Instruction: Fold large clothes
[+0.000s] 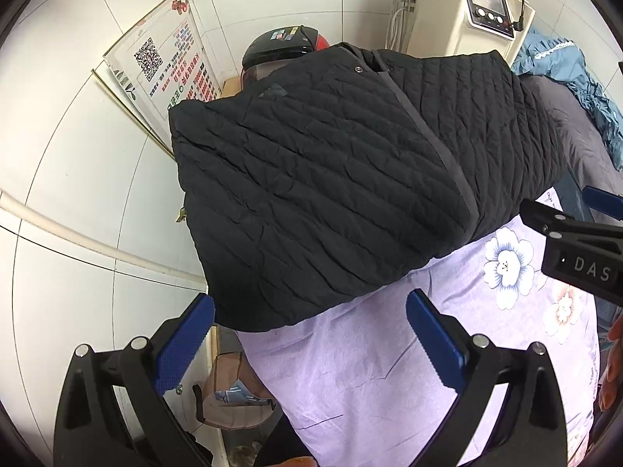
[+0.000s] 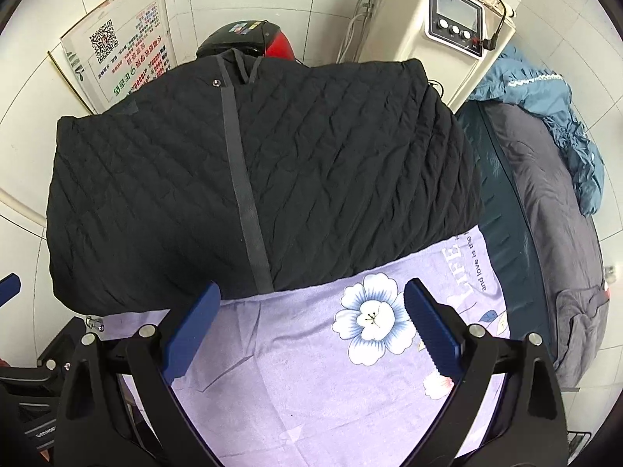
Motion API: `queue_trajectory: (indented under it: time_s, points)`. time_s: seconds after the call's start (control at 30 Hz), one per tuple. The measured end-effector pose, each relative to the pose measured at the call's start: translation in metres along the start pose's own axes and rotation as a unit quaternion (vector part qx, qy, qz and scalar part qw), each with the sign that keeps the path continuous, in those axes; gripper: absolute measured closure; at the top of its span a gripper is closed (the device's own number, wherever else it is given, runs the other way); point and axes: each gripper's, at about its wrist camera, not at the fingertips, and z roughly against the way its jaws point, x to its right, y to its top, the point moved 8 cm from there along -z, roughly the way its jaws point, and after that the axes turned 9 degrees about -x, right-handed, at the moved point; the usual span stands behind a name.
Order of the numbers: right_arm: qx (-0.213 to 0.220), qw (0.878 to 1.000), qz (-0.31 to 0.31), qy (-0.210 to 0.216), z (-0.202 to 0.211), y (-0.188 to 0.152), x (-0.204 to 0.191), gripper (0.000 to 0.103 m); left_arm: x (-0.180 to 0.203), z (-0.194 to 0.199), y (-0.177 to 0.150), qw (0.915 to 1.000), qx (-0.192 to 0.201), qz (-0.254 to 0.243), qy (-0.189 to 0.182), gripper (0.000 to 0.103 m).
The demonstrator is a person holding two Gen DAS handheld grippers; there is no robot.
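Lilac floral sheet covers the work surface, printed with pale blue-white flowers and a line of lettering near its right edge. Black quilted jacket lies on the far half of it, folded into a broad block, front upward, grey zip placket running from collar toward the near hem; a snap stud sits just beside the placket near the collar. Jacket's left side overhangs the sheet's edge toward the tiled wall. To the right, well apart from the jacket, a dark grey bedcover with a crumpled blue garment on it. Behind the jacket: a cream machine with dial panel, a black-and-red helmet partly hidden by the collar, a laminated notice with QR code leaning on the wall. Right gripper hovers over bare sheet just short of the near hem, blue pads spread wide, nothing between them; the placket's end lies just beyond its left pad. Left gripper likewise gapes empty, at the jacket's near-left corner, its left pad out past the sheet's edge, above the floor, hem just ahead, not touching as far as visible. The right gripper's body shows at the left wrist view's right edge.
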Motion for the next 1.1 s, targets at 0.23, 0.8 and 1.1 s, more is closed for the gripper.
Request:
queue_trajectory:
  time_s: [0.23,0.8,1.1]
  points:
    - [0.005,1.0,0.008,0.0,0.003,0.005,-0.002,0.009,0.003,-0.001,0.004,1.0,-0.001,-0.002,0.001,0.006]
    - [0.012,1.0,0.021,0.004,0.006,0.009,-0.008,0.009,0.004,-0.002,0.004,1.0,-0.002,0.003,-0.002,0.006]
    - [0.013,1.0,0.025,0.009,0.005,0.01,-0.012,0.009,0.002,-0.004,0.004,1.0,-0.004,0.008,0.0,0.006]
